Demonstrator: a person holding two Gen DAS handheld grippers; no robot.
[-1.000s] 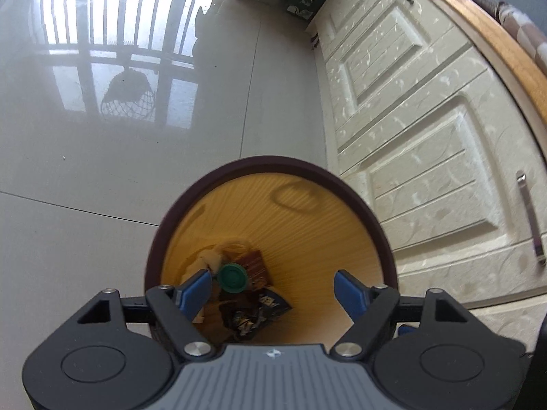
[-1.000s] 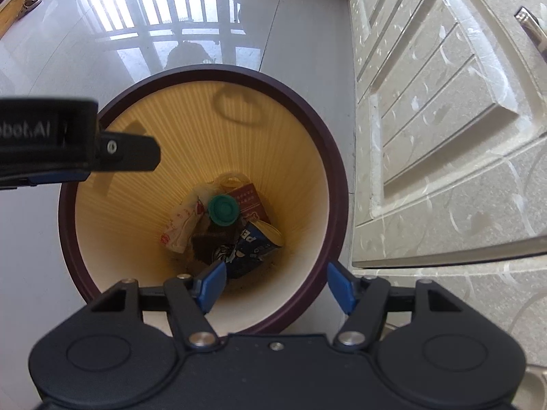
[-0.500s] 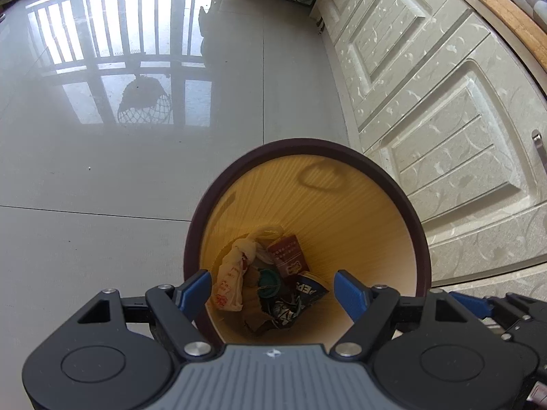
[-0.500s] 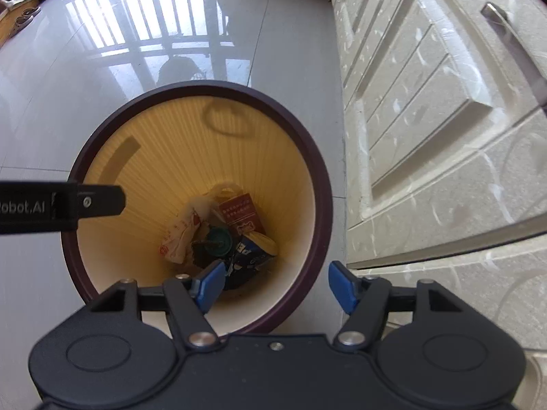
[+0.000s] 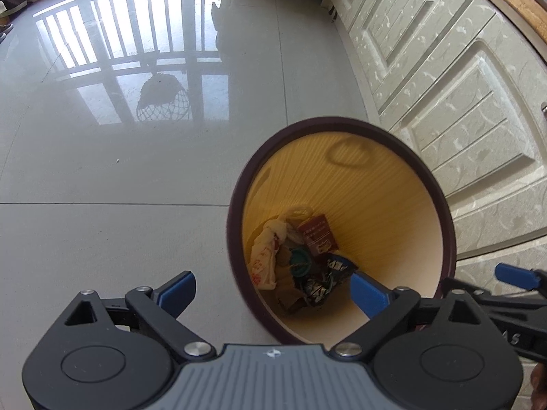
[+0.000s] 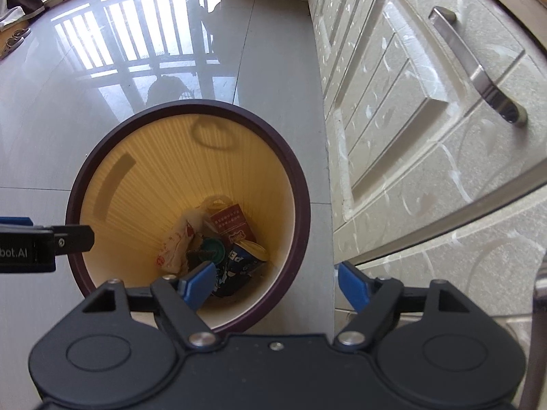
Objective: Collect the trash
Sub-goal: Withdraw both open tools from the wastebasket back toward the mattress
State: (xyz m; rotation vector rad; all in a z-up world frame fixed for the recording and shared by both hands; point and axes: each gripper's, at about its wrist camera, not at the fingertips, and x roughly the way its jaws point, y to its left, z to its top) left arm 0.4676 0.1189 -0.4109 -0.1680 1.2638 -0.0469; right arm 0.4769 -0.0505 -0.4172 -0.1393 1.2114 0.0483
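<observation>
The tiled floor point(image 5: 102, 205) is carrying a waste bin point(image 6: 301, 205) that is standing just beside the cabinet doors point(image 6: 410, 157), likely so it is staying out of the walkway. The trash point(image 6: 218, 246) is lying heaped at the bin's bottom. The left gripper point(image 5: 270, 290) and the right gripper point(image 6: 273, 283) are hanging above the rim, their fingers point(image 6: 198, 282) opening wide with nothing held between them.
</observation>
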